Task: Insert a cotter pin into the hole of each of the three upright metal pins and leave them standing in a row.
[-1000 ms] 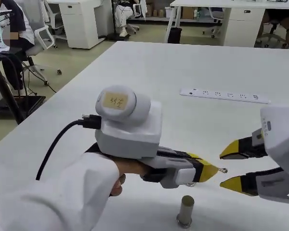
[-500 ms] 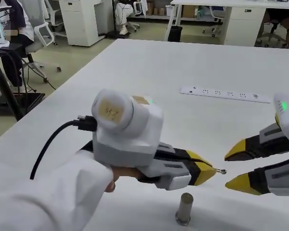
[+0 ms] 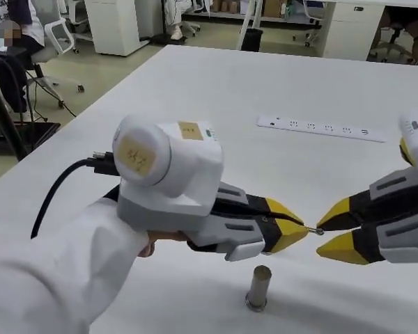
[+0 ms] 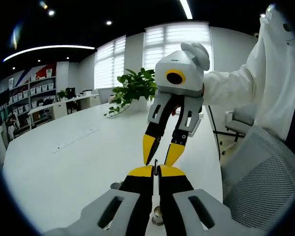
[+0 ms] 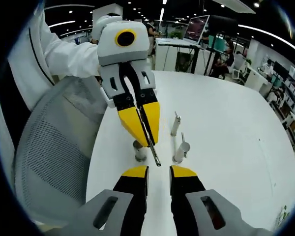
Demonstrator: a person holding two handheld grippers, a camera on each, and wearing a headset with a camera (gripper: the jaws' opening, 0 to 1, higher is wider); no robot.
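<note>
Head view: we log the left hand-held gripper (image 3: 299, 233) clamped on a cotter pin (image 3: 312, 229), its long axis level and pointing at the narrowly parted right hand-held gripper (image 3: 320, 239). One metal pin (image 3: 258, 287) stands upright on the bench (image 3: 216, 90) below.
Left gripper view: the cotter pin points ahead.
Right gripper view: two further metal pins (image 5: 181, 147) stand upright.

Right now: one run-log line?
left gripper shut on cotter pin | right gripper open, facing its tip | metal pin upright on table below

No legible text or labels
</note>
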